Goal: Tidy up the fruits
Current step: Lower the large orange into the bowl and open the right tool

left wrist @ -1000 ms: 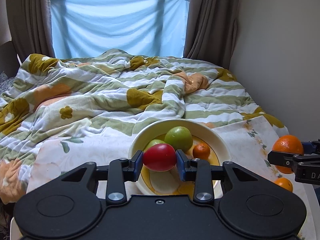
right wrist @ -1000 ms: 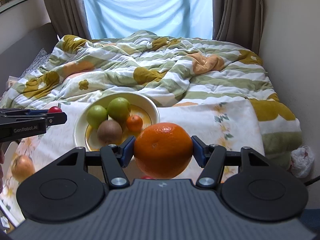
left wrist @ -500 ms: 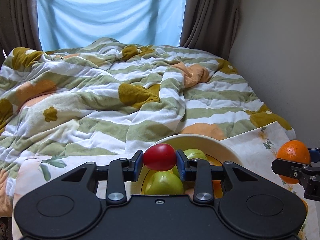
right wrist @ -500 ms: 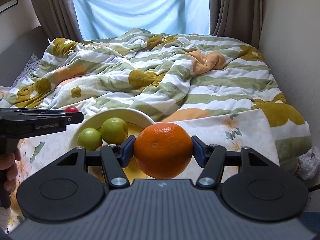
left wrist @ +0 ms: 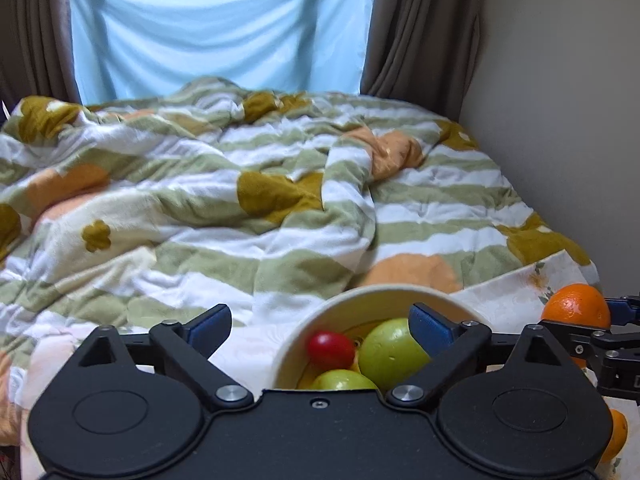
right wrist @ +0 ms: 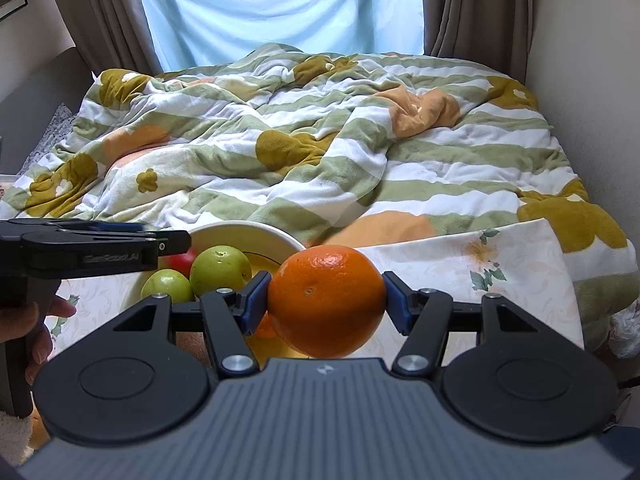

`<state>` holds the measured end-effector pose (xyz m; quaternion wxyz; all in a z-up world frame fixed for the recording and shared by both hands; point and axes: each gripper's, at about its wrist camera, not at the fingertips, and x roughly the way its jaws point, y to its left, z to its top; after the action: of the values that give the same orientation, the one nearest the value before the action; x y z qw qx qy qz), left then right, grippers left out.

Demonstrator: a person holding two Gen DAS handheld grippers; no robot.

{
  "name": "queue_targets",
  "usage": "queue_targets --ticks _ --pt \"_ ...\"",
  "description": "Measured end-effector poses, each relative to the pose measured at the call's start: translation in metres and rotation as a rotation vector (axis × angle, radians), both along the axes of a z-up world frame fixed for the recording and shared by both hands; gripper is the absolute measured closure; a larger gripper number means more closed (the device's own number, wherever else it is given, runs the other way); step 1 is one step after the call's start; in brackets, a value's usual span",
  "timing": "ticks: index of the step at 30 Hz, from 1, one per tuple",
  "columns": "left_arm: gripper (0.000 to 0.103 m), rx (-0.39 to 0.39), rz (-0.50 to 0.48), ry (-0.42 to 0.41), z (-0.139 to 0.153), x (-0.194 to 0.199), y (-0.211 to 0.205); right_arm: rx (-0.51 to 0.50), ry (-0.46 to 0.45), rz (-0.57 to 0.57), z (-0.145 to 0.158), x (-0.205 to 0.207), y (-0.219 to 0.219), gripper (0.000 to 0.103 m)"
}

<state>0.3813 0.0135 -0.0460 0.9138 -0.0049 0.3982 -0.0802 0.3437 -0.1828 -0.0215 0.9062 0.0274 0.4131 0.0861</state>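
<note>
Left hand-held gripper point(left wrist: 320, 318), jaws just opened wide, empty, releasing red fruit point(left wrist: 330, 346) into bowl point(left wrist: 394, 294); right hand-held gripper point(right wrist: 326, 300) clamps orange point(right wrist: 326, 300) just right of the bowl, awaiting placement

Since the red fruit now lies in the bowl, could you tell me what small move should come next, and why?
Probably bring the right gripper leftward over the bowl and let go of the orange. Its pads clamp the orange beside the bowl, while the left gripper stands open, its jaws having just opened, the red fruit lying inside.
</note>
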Motion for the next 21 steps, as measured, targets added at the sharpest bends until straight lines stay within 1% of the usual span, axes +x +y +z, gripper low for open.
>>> queue_targets --ticks 4,8,10,13,18,21 --pt "0.005 0.027 0.011 -0.004 0.009 -0.006 0.005 -0.006 -0.003 0.012 0.001 0.004 0.002 0.028" --pt "0.005 0.056 0.038 -0.027 0.017 -0.019 0.011 -0.01 -0.004 0.031 0.001 0.008 0.004 0.028" --pt "0.005 0.057 0.053 -0.035 0.019 -0.026 0.015 -0.014 -0.003 0.044 0.0 0.01 0.006 0.028" --pt "0.004 0.054 0.071 -0.031 0.02 -0.037 0.019 -0.012 0.006 0.062 -0.004 0.014 0.009 0.028" --pt "0.004 0.089 0.088 -0.025 0.016 -0.056 0.022 -0.028 0.012 0.105 -0.011 0.022 0.017 0.028" --pt "0.004 0.082 0.101 -0.016 0.014 -0.066 0.027 -0.032 0.011 0.138 -0.019 0.027 0.02 0.028"
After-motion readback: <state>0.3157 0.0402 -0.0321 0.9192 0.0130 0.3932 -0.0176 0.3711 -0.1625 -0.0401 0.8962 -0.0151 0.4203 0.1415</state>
